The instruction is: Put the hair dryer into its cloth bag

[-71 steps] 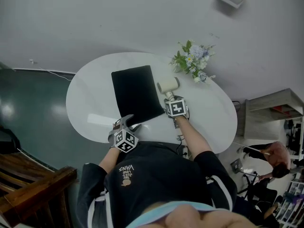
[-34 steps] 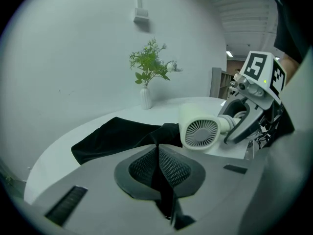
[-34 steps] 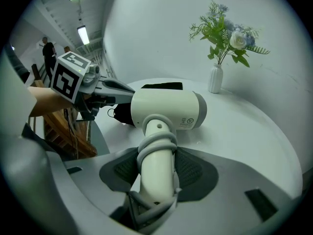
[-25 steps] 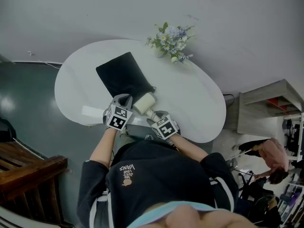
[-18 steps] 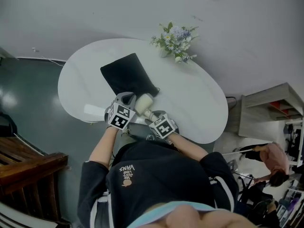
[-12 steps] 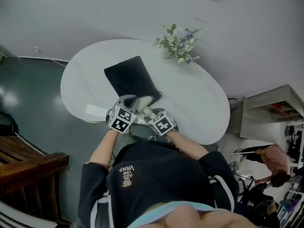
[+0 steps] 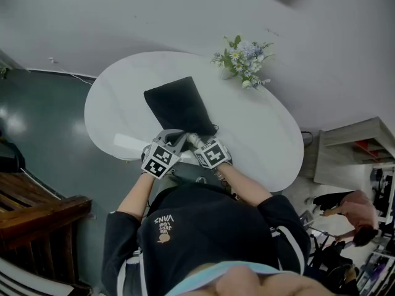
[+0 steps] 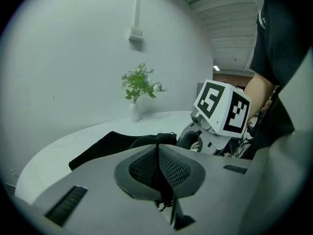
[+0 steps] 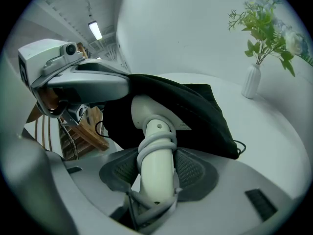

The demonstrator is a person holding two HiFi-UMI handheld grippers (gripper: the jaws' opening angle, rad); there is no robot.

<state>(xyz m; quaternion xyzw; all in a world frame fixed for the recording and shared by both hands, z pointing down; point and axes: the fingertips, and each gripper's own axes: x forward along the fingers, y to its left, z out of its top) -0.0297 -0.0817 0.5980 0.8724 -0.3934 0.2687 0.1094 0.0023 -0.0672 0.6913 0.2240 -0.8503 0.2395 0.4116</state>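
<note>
The hair dryer (image 9: 155,153) has its head hidden inside the cloth bag (image 9: 198,114).

Blk tee (image 7: 197,227), white sleeve stripes (image 7: 295,248), grey L tongs (image 7: 173,135), R tongs (image 7: 192,140)

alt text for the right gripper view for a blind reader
The right gripper grips the cord-wrapped handle of a white hair dryer whose head sits in the mouth of a black cloth bag, held open by the left gripper. A white table and a vase of flowers lie beyond.
</note>
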